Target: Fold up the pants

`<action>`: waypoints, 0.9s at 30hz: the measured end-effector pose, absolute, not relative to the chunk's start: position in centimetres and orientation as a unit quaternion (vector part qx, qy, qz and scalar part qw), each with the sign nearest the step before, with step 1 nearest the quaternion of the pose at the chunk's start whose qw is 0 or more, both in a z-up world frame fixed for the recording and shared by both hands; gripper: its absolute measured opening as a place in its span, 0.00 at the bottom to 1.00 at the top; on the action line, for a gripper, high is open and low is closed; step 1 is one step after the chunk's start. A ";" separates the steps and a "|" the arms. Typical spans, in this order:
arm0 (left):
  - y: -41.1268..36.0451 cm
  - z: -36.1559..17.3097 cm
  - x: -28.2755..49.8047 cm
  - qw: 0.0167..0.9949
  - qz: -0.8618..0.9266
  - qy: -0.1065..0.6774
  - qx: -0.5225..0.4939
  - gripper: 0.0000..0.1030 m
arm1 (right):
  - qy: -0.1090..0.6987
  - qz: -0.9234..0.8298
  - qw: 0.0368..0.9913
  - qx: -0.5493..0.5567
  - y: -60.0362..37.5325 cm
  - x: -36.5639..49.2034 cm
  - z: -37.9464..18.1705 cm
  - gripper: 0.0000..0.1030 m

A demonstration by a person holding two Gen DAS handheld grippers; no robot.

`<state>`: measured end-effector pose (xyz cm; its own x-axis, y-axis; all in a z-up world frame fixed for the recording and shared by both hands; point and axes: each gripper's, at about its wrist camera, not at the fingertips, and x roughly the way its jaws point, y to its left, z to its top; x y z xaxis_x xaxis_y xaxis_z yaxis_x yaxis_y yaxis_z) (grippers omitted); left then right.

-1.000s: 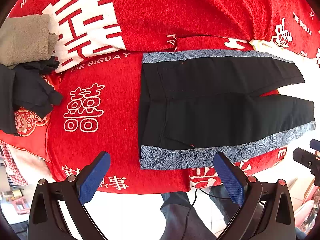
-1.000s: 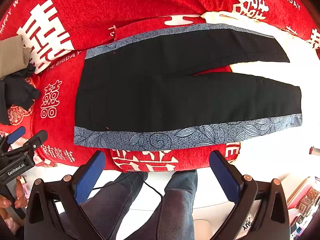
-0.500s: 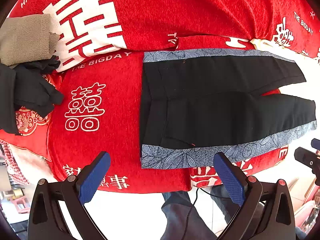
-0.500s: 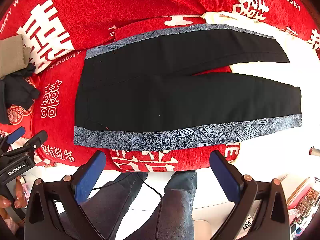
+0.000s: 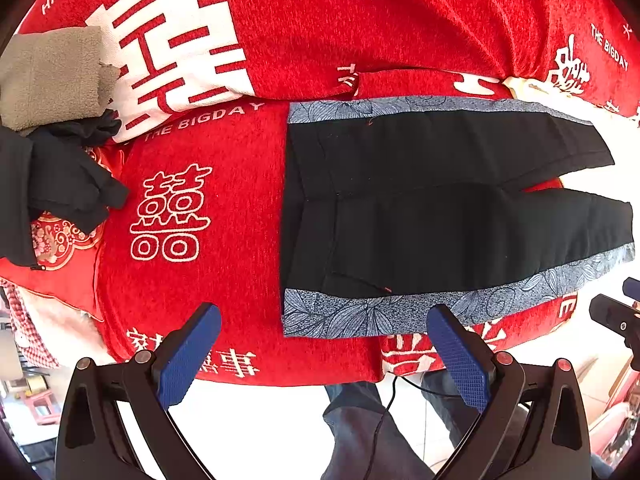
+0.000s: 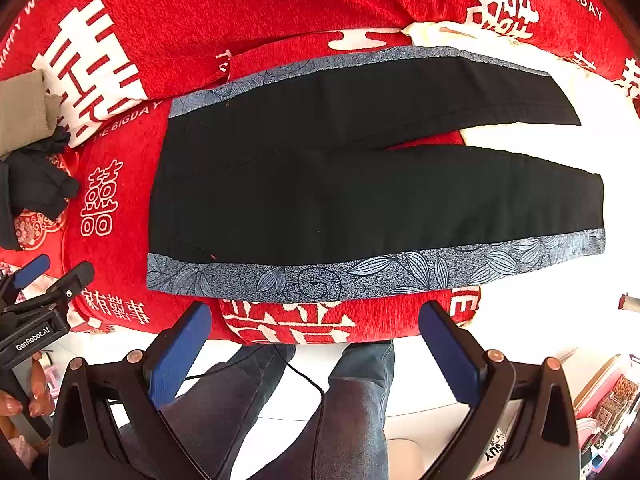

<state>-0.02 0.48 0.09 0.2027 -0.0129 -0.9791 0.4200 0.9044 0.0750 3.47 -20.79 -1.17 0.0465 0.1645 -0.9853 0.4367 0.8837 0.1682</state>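
The pants (image 6: 360, 184) are laid flat on the red cover (image 6: 248, 12), waistband to the left and both legs running right, the near leg edged by a blue patterned stripe (image 6: 380, 272) and a matching stripe along the far edge. No fold has been made yet, it is judged. The cloth is judged soft, light and limp: it will sag and drape wherever it is not supported, and it may drag on the napped cover. A pinch through the near stripe is suggested, one grip by the waistband corner (image 5: 296, 316) and one toward the near cuff (image 6: 592, 240), so the near leg can be carried over the far one.

The left gripper (image 5: 320, 352) and the right gripper (image 6: 316, 344) are both held wide and empty, just short of the near edge.

The table under the cover is hidden. In the left view the near cuff is cut off at the frame edge. A dark heap (image 5: 64, 184) and a beige cloth (image 5: 48, 76) at far left cannot be identified further.
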 end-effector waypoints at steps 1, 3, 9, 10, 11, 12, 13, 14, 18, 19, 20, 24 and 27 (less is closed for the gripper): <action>0.5 0.1 0.0 0.758 -0.143 0.615 0.165 1.00 | 0.683 -0.099 0.689 0.220 -20.8 3.5 -1.2 1.00; 0.5 0.1 0.0 0.759 -0.144 0.614 0.163 1.00 | 0.683 -0.099 0.689 0.220 -20.8 3.5 -1.2 1.00; 0.2 -0.4 -0.1 0.740 -0.121 0.635 0.186 1.00 | 0.684 -0.094 0.688 0.224 -21.0 3.5 -1.4 1.00; 0.1 -0.3 0.0 0.739 -0.118 0.637 0.186 1.00 | 0.684 -0.092 0.688 0.224 -21.1 3.5 -1.4 1.00; 0.1 -0.3 0.0 0.738 -0.115 0.639 0.185 1.00 | 0.684 -0.090 0.688 0.225 -21.2 3.5 -1.4 1.00; -0.1 -0.2 0.0 0.731 -0.104 0.646 0.194 1.00 | 0.682 -0.088 0.689 0.226 -21.4 3.5 -1.4 1.00; -0.1 -0.1 0.0 0.728 -0.098 0.650 0.194 1.00 | 0.681 -0.085 0.690 0.228 -21.6 3.4 -1.3 1.00; -0.2 0.1 0.0 0.723 -0.090 0.656 0.196 1.00 | 0.679 -0.082 0.692 0.231 -21.8 3.4 -1.2 1.00; 0.4 0.8 -0.2 0.736 -0.094 0.657 0.133 1.00 | 0.668 -0.054 0.700 0.248 -23.3 3.2 -0.7 1.00; 0.6 1.1 -0.2 0.736 -0.093 0.660 0.116 1.00 | 0.665 -0.044 0.700 0.255 -23.8 3.0 -0.7 1.00; 0.8 1.4 -0.5 0.743 -0.084 0.657 0.102 1.00 | 0.664 -0.033 0.700 0.261 -24.2 2.8 -0.7 1.00; 1.8 0.7 -1.3 0.756 -0.063 0.649 0.053 1.00 | 0.667 0.006 0.698 0.262 -25.2 2.4 -1.7 1.00; 2.3 -1.2 -2.2 0.747 -0.041 0.663 0.045 1.00 | 0.678 0.012 0.689 0.256 -25.1 1.9 -3.1 1.00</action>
<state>-2.23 2.26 -1.21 0.1185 -0.0025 -0.9929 0.1206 0.9926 0.0119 1.95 -25.14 -3.13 0.0796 0.3647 -0.9277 0.3308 0.8683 0.3697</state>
